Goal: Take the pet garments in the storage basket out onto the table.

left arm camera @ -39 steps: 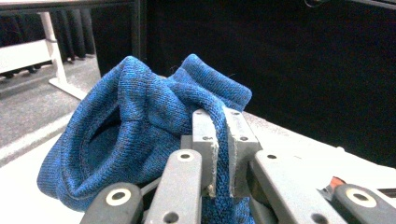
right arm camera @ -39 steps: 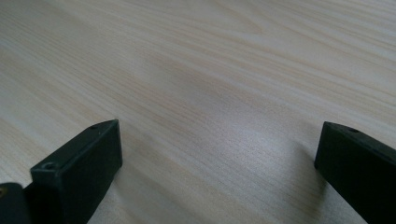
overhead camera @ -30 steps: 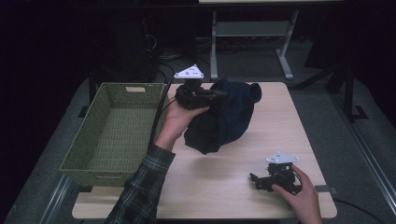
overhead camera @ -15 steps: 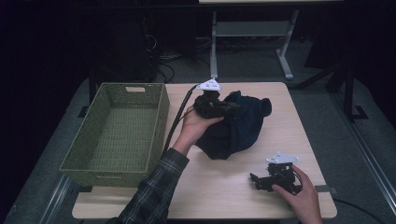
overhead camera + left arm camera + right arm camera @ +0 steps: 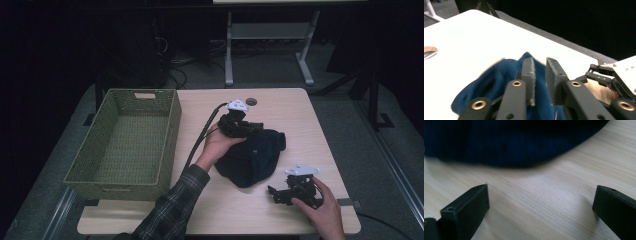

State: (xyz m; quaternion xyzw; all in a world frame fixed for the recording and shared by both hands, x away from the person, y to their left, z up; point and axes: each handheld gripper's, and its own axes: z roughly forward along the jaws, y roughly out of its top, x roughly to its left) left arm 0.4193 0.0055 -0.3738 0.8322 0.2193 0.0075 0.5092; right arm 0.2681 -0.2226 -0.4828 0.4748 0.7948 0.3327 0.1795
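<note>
Two handheld grippers work at one light wooden table (image 5: 220, 210). Left gripper (image 5: 254, 128) sits on the far edge of the crumpled dark blue knit cloth (image 5: 252, 160) at table centre; its jaws have just been opening, narrowly parted, pads off the fabric. Right gripper (image 5: 274, 194) rests released near the right front, jaws wide. Left: green woven basket (image 5: 132, 140).

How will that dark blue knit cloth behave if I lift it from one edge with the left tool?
The dark blue cloth lies slumped in a soft heap with folds, so it will probably drape and hang limp. Its ribbed knit looks grippy against the pads, so slipping seems unlikely. It will likely drag across the table rather than roll.
</note>
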